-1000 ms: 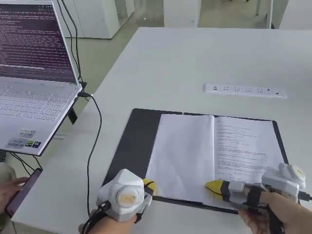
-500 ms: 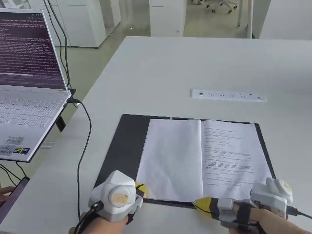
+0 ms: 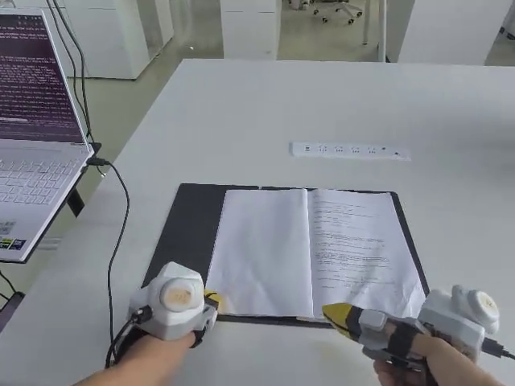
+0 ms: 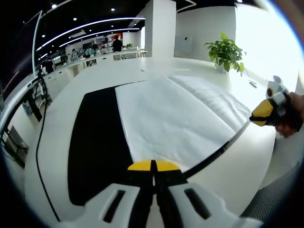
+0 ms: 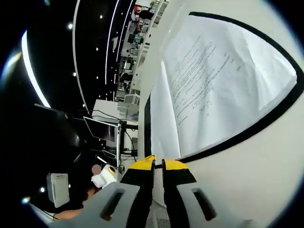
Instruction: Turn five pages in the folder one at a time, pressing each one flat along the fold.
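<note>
1. Lying open flat near the table's (image 3: 282,104) front edge, the folder (image 3: 193,233) is seen w/ a blank page (image 3: 261,249) on the left, a printed page (image 3: 358,249) on the right and the fold (image 3: 308,249) between.
2. L gripper (image 4: 153,166): jaws clenched, nothing held. Tips are at the blank page's near left corner; contact can't be told.
3. R gripper (image 5: 157,164): jaws closed, empty, held just off the folder's near edge, approx. below the fold.
4. Pages done so far can't be counted; a fresh turn is judged next.
5. The printed page's near free corner should be nipped by R, one sheet only, & swung leftward.
6. The blank side should be pinned by L so the folder isn't dragged.
7. The fold should then be stroked w/ closed tips, lightly, near end to far.
</note>
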